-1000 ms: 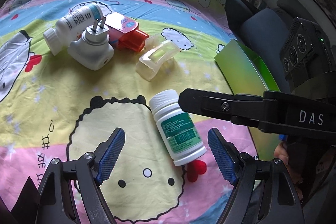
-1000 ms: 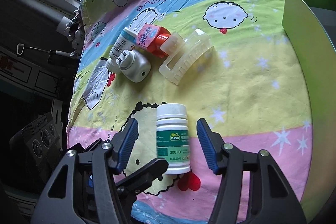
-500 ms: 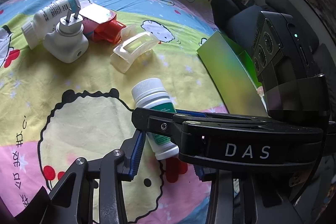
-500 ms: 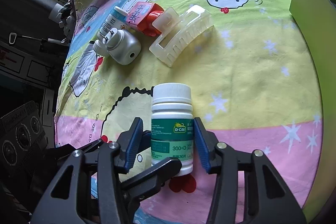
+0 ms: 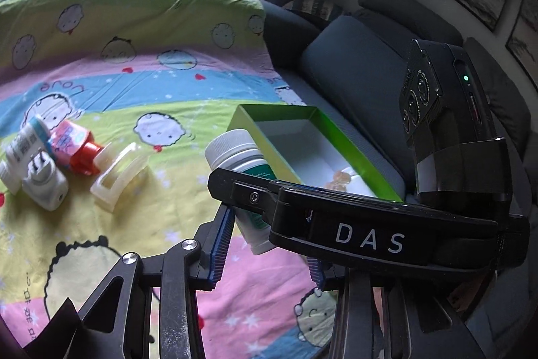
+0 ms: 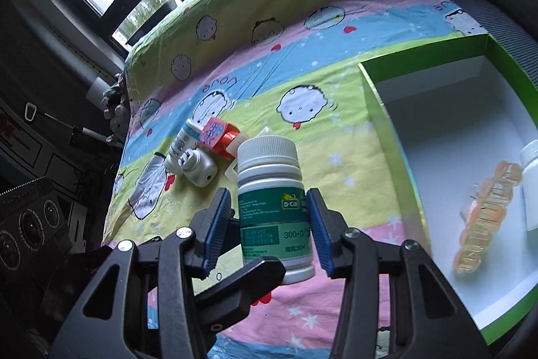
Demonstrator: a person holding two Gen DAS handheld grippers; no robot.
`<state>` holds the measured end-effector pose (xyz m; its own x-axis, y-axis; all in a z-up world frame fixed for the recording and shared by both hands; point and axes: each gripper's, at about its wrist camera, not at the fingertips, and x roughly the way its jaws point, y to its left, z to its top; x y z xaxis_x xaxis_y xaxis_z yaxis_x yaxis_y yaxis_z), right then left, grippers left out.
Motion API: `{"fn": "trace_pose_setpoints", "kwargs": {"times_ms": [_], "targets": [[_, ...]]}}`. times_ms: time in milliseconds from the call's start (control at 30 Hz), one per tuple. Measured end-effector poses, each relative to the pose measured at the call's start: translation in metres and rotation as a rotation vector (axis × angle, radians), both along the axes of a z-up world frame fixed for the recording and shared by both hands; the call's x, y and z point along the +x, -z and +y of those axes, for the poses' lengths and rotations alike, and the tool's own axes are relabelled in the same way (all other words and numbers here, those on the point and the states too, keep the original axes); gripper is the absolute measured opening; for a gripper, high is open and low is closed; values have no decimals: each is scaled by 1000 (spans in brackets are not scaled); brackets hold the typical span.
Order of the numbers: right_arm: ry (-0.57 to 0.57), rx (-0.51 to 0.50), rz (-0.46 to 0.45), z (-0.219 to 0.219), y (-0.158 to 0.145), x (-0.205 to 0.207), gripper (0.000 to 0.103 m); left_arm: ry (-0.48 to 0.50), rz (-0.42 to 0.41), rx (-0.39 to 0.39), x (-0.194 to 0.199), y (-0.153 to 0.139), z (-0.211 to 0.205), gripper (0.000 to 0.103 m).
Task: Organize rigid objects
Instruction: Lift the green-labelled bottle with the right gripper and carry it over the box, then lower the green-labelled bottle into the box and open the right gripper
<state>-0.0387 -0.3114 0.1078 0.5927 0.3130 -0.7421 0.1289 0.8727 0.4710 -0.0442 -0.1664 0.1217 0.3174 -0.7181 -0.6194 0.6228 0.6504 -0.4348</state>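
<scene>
A cartoon-print bedsheet [image 6: 336,137] lies below windows. Both the left gripper [image 5: 265,238] and right gripper [image 6: 269,224] clamp the green-labelled bottle [image 6: 272,197]; only the right view shows the amber clip [image 6: 484,217] inside the green box [image 6: 380,123].

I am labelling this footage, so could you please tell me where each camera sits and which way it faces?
Left wrist: on the left gripper, looking down across the bedsheet toward the green box; the right gripper crosses in front.
Right wrist: on the right gripper, facing the bottle between its pads; the left gripper shows beneath.
Shared: bottle, box, plug adapter.
</scene>
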Motion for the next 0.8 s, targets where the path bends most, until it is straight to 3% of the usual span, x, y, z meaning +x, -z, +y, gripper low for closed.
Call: {"fn": "trace_pose_setpoints", "kwargs": {"times_ms": [400, 800], "targets": [[249, 54, -73, -87, -17, -42, 46, 197, -71, -3, -9, -17, -89, 40], [396, 76, -12, -128, -1, -60, 46, 303, 0, 10, -7, 2, -141, 40]]}}
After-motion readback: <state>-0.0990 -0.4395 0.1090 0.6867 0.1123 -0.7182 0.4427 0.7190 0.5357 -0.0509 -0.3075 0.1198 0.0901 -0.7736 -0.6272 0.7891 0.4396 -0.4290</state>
